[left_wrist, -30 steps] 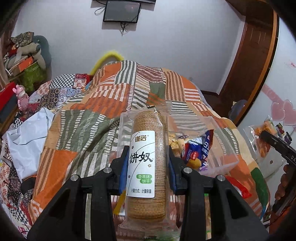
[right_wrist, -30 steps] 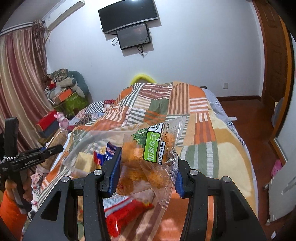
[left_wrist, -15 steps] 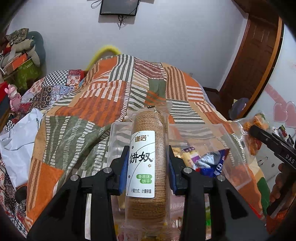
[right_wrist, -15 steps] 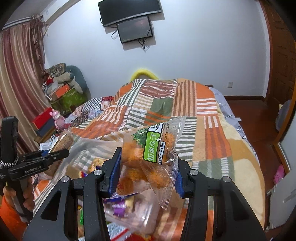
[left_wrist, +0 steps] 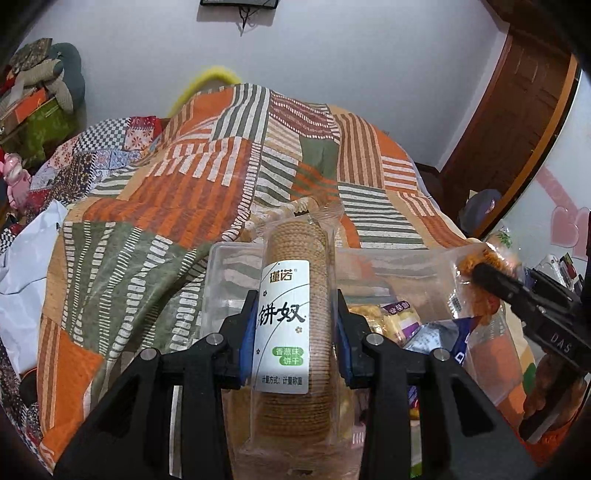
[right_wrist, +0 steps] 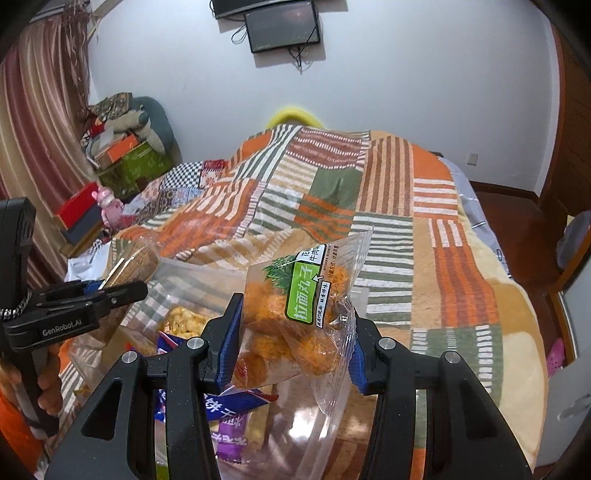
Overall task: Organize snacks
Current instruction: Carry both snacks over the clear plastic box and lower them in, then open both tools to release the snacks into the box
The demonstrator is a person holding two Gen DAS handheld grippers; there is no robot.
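Placing step: left gripper (left_wrist: pixel 295 332) clamps the biscuit roll (left_wrist: pixel 293 325), right gripper (right_wrist: pixel 293 336) clamps the ramen-ball bag (right_wrist: pixel 295 317). Both hover over the clear bin (left_wrist: pixel 229 266) (snacks inside, 5 o'clock). Next: lower, release into free space.

patchwork quilt (right_wrist: pixel 388 206) over the bed, wall-mounted screen (right_wrist: pixel 282 26) above, striped curtain (right_wrist: pixel 33 122) at left, pink toy figure (right_wrist: pixel 110 206), wooden door (left_wrist: pixel 517 122)
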